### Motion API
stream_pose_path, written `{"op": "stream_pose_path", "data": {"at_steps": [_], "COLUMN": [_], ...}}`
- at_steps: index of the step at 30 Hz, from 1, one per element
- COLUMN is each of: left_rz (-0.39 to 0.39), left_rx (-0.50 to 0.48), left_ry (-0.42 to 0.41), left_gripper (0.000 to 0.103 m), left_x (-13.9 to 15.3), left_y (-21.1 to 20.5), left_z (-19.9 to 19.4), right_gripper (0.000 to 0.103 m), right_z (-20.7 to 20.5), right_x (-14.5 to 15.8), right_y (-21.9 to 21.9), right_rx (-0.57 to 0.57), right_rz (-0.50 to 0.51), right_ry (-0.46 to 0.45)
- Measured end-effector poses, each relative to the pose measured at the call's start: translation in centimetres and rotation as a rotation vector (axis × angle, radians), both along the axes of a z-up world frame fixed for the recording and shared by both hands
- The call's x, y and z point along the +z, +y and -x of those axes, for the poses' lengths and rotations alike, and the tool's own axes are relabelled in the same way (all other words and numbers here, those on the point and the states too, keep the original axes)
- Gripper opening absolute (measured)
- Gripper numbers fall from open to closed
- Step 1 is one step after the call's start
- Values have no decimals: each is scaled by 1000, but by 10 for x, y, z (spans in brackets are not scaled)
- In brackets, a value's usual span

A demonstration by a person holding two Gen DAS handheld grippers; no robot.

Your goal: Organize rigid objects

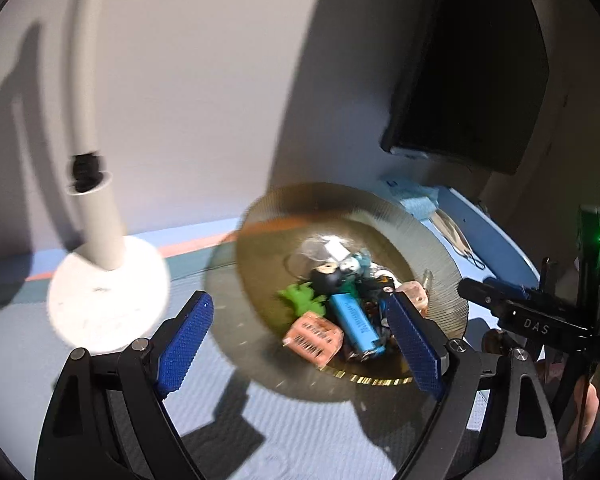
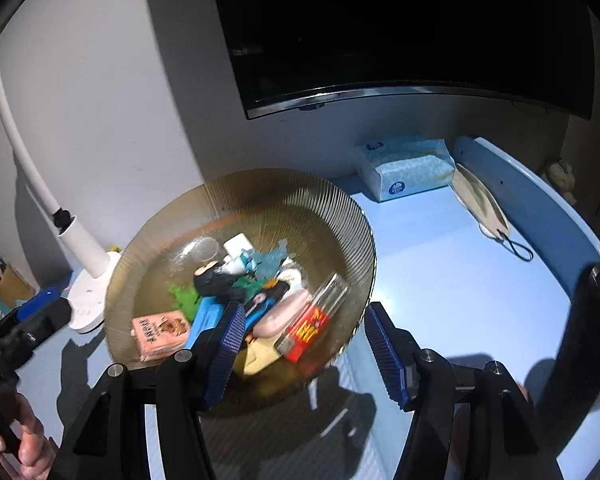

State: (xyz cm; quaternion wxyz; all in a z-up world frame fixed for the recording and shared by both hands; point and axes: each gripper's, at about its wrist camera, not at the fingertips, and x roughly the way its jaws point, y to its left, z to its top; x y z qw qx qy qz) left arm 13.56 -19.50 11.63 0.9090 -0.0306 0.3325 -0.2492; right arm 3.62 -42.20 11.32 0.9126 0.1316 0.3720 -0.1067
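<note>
A ribbed amber glass bowl (image 2: pixel 340 216) is sitting on the pale blue tabletop (image 2: pixel 452 280), holding a jumble of small rigid objects: a pink printed box (image 2: pixel 160 334), a blue lighter (image 1: pixel 354 320), a green toy figure (image 1: pixel 302 298), a black ball-shaped piece (image 1: pixel 326 278), a clear tube with a red label (image 2: pixel 314 320) and a white plug-like piece (image 2: pixel 238 245) (several smaller bits are too blurred to name).

The left gripper (image 1: pixel 306 346) is hanging over the bowl's near left side with its jaws spread wide and nothing between the blue pads (image 1: pixel 186 344).

The right gripper (image 2: pixel 306 354) is standing about half open over the bowl's near right rim, its left pad over the contents, its right pad outside the rim; neither is pressing on anything.

A white desk lamp (image 2: pixel 86 292) is standing left of the bowl. A blue tissue pack (image 2: pixel 406 168) and a beige face mask (image 2: pixel 482 204) are lying at the back right, below a dark monitor (image 2: pixel 400 28).
</note>
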Motion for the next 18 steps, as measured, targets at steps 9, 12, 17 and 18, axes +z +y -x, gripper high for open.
{"op": "stream_pose_path", "data": {"at_steps": [9,12,17,18], "left_rz": [16,25,13,15], "left_rx": [106,135,243,260], "left_ry": [-98,-134,-176,-172], "left_gripper": [88,88,88,88], "left_x": [37,48,48,45], "left_y": [77,105,158,168], "left_z": [64,91,131,135], "right_gripper": [60,60,60,60], "right_z": [27,38,56,59], "right_x": [29,42,43,40], "right_y": [55,89,159,172], "right_rx": [101,157,254,267], "right_rz": [-48,-33,9,25], "right_ry": [-47,-77,-99,-102]}}
